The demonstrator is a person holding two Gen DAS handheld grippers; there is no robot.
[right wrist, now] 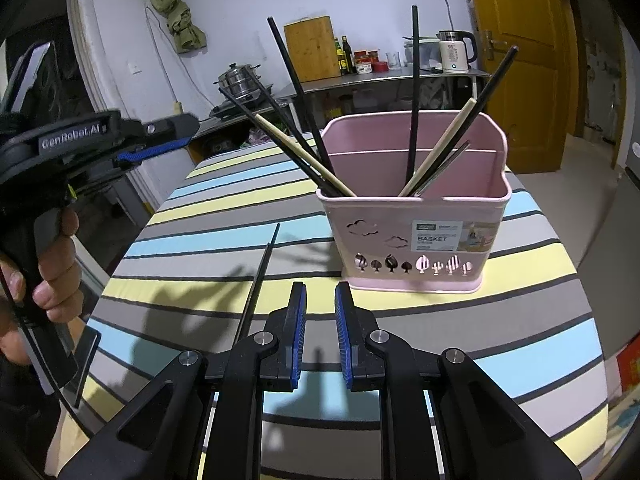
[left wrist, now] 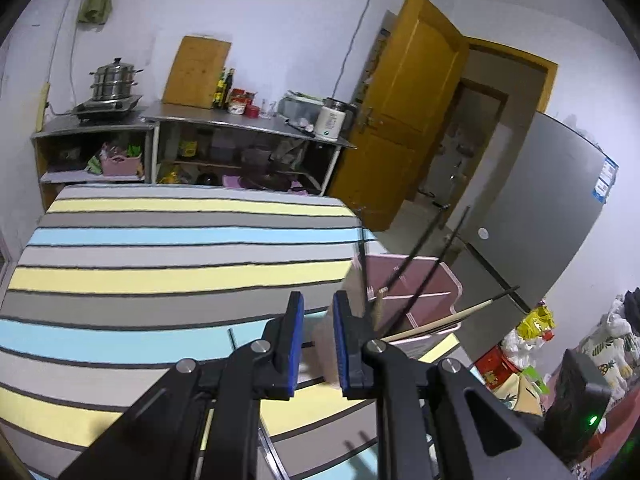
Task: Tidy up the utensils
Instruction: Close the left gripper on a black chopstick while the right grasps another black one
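A pink utensil basket stands upright on the striped table and holds several black and wooden chopsticks. One black chopstick lies flat on the cloth to the basket's left. My right gripper is open and empty, low over the table just in front of the basket. My left gripper shows at the left of the right wrist view, held in a hand above the table edge. In the left wrist view my left gripper is open and empty, with the basket close to its right.
A steel counter with a pot, cutting board, bottles and a kettle stands behind the table. A wooden door and a grey fridge are to the right. Bags and clutter lie on the floor.
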